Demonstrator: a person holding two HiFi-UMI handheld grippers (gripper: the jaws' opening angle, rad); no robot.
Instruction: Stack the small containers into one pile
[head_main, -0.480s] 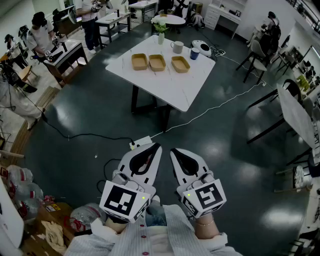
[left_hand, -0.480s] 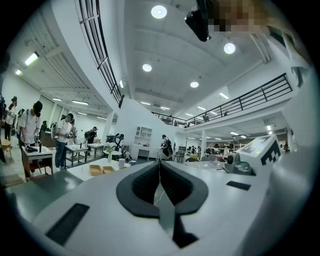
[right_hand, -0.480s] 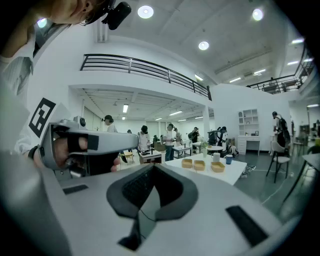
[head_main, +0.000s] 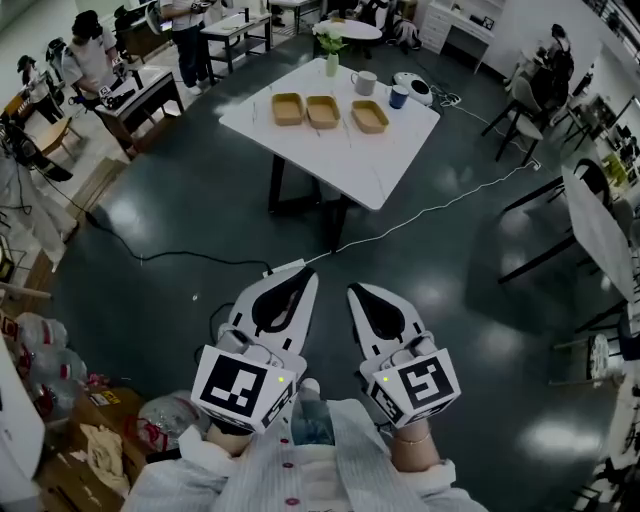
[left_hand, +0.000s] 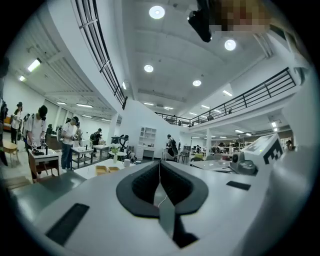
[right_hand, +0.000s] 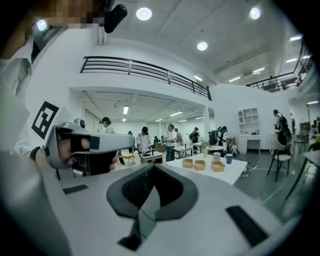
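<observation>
The left tongs and the right tongs are both pressed together with nothing between them, held side by side close to the person's body. The left gripper view and the right gripper view each show the dark pads meeting along a single seam.

The three small containers lie in a row toward the far edge of the desk, well apart from both tongs. They sit side by side and unstacked, so the pile is not yet begun.

Several things could likely go wrong from here:

- A white cable crosses the floor between the person and the desk. A foot could catch it on the approach.
- The containers sit close together. Tongs coming down on one rim may push its neighbour out of line or toward the desk edge.
- The container walls look thin and shallow. A pinch taken off-centre could let a container tilt or slip on the lift.
- A mug, a blue cup and a vase stand just behind the row, near the far edge. Reaching too far could knock one over.
</observation>
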